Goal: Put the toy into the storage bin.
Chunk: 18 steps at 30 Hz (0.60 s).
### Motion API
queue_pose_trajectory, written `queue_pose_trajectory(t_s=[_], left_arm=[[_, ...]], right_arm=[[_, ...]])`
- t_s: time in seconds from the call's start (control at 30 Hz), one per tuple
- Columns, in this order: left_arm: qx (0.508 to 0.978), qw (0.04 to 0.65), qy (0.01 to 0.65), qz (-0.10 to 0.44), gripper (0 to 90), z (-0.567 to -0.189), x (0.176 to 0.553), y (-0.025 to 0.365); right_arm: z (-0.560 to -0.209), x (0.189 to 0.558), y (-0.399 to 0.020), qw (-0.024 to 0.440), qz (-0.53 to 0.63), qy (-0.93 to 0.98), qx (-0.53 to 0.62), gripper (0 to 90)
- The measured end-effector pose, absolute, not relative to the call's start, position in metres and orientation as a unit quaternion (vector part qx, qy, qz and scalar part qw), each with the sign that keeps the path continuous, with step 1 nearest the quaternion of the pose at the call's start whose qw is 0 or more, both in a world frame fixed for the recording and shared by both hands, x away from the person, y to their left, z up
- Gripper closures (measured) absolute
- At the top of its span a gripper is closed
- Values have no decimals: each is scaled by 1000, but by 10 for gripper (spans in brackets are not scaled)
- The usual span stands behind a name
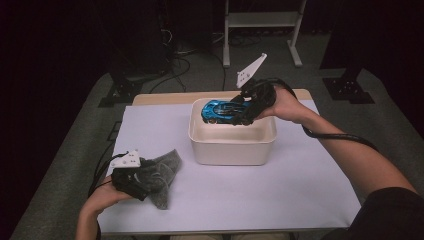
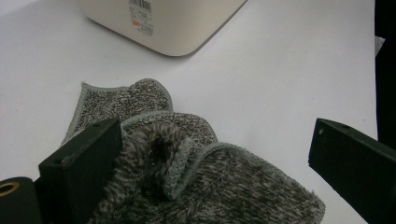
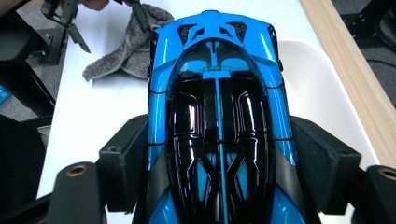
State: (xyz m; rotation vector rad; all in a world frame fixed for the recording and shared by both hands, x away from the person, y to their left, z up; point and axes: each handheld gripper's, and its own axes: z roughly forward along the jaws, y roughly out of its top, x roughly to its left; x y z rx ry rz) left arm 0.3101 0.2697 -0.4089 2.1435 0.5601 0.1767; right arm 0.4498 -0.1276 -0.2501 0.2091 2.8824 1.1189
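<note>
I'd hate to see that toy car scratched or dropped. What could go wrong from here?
1. The right hand-held gripper clamps only the glossy flanks of the blue car; it might slip into the cream tub.
2. Its nose hangs near the tub's rim and might knock it.
3. The left hand-held gripper stands open around the grey cloth, so lifting may leave it behind.

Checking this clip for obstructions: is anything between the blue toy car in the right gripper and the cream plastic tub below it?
Nothing visible. The right gripper holds the blue and black toy car over the open cream plastic tub, which looks empty inside. The grey fleecy cloth lies apart on the white table cover, at the left gripper.
</note>
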Motion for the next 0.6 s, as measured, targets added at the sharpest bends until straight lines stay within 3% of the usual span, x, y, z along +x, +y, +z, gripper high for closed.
queue_pose_trajectory(t_s=[0.6], left_arm=[[865, 442, 225, 73, 26, -408, 309, 270]], right_arm=[[-276, 470, -126, 7, 351, 933, 83, 253]])
